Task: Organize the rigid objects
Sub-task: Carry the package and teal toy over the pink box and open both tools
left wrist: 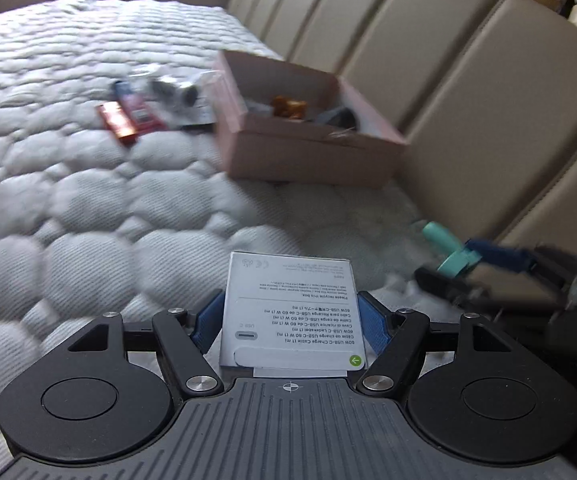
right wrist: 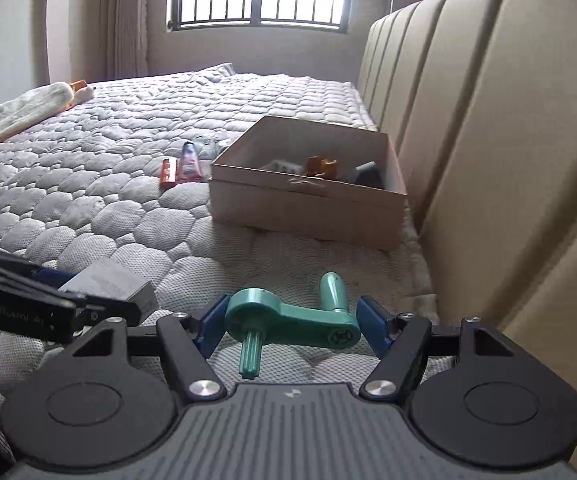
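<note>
My left gripper (left wrist: 291, 322) is shut on a white USB-C cable box (left wrist: 292, 312), held above the quilted mattress; it also shows in the right wrist view (right wrist: 108, 284). My right gripper (right wrist: 293, 322) is shut on a teal plastic crank handle (right wrist: 296, 322), also seen in the left wrist view (left wrist: 450, 250). An open pink cardboard box (left wrist: 308, 152) (right wrist: 308, 204) stands ahead by the headboard and holds an orange object (right wrist: 322, 166), a grey object (right wrist: 368, 174) and a white item.
A red packet (right wrist: 168, 172) (left wrist: 116, 122), a pink tube (right wrist: 189, 164) and blurred silver and plastic items (left wrist: 176, 88) lie left of the box. The beige padded headboard (right wrist: 488, 140) runs along the right. Folded cloth (right wrist: 20, 112) lies far left under a barred window.
</note>
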Motion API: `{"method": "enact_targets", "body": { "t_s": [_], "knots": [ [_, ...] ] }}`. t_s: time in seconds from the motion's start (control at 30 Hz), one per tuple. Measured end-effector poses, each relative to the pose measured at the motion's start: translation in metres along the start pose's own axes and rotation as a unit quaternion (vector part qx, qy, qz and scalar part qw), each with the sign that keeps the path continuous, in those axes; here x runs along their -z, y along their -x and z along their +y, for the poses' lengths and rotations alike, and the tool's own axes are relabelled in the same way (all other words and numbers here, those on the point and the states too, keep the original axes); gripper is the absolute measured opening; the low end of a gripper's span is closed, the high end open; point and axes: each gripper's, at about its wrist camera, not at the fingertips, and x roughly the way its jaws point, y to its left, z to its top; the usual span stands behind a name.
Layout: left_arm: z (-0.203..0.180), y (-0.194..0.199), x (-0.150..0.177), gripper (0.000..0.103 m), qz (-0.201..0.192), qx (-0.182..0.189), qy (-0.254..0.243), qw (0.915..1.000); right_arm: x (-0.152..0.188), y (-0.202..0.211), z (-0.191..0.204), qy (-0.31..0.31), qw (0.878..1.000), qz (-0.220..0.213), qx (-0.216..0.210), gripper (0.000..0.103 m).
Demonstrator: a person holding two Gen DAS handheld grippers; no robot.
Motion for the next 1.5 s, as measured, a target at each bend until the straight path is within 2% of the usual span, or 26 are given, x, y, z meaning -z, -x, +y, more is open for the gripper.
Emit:
{"method": "enact_targets", "body": {
  "t_s": [0.1, 0.2, 0.3, 0.4, 0.5, 0.57, 0.6, 0.67, 0.77, 0.87, 1.03, 1.3, 1.5],
  "knots": [
    [-0.011, -0.010, -0.041, 0.075, -0.034, 0.016, -0.005, 0.9993, 0.008, 0.005, -0.004, 0.011, 1.000, -0.009, 0.011, 0.070],
    [-0.022, -0.031, -0.093, 0.075, -0.078, -0.003, -0.026, 0.9966, 0.015, 0.008, -0.007, 0.014, 1.000, -0.012, 0.007, 0.070],
    [-0.025, -0.063, -0.132, 0.075, -0.100, -0.021, -0.032, 0.9942, 0.018, 0.009, -0.009, 0.008, 1.000, -0.013, -0.006, 0.070],
    [-0.022, -0.100, -0.157, 0.075, -0.112, -0.024, -0.025, 0.9931, 0.022, 0.009, -0.007, 0.018, 1.000, -0.021, -0.003, 0.070],
    [-0.012, -0.138, -0.165, 0.075, -0.078, -0.042, 0.009, 0.9960, 0.026, 0.009, -0.004, 0.021, 1.000, -0.023, 0.001, 0.070],
    [-0.008, -0.156, -0.165, 0.075, -0.045, -0.074, 0.014, 0.9962, 0.029, 0.012, -0.004, 0.020, 0.999, -0.027, 0.001, 0.070],
    [-0.010, -0.158, -0.162, 0.074, -0.048, -0.091, -0.004, 0.9947, 0.030, 0.013, -0.004, 0.020, 0.999, -0.030, 0.001, 0.070],
    [-0.013, -0.155, -0.158, 0.071, -0.055, -0.100, -0.024, 0.9932, 0.032, 0.015, -0.007, 0.017, 0.999, -0.032, 0.001, 0.070],
    [-0.012, -0.144, -0.158, 0.071, -0.069, -0.091, -0.015, 0.9933, 0.034, 0.015, -0.011, 0.012, 0.999, -0.030, 0.002, 0.070],
    [-0.017, -0.130, -0.159, 0.071, -0.087, -0.089, -0.027, 0.9918, 0.035, 0.014, -0.014, 0.005, 1.000, -0.026, 0.004, 0.070],
    [-0.022, -0.112, -0.152, 0.070, -0.086, -0.068, -0.035, 0.9934, 0.037, 0.015, -0.013, 0.004, 1.000, -0.028, 0.004, 0.070],
    [-0.015, -0.071, -0.105, 0.070, -0.080, -0.030, -0.027, 0.9960, 0.029, 0.011, -0.012, 0.014, 0.999, -0.028, 0.016, 0.070],
    [0.004, -0.037, -0.066, 0.069, -0.076, -0.033, -0.024, 0.9963, 0.003, -0.004, -0.016, 0.013, 0.999, -0.024, 0.023, 0.070]
  ]
}}
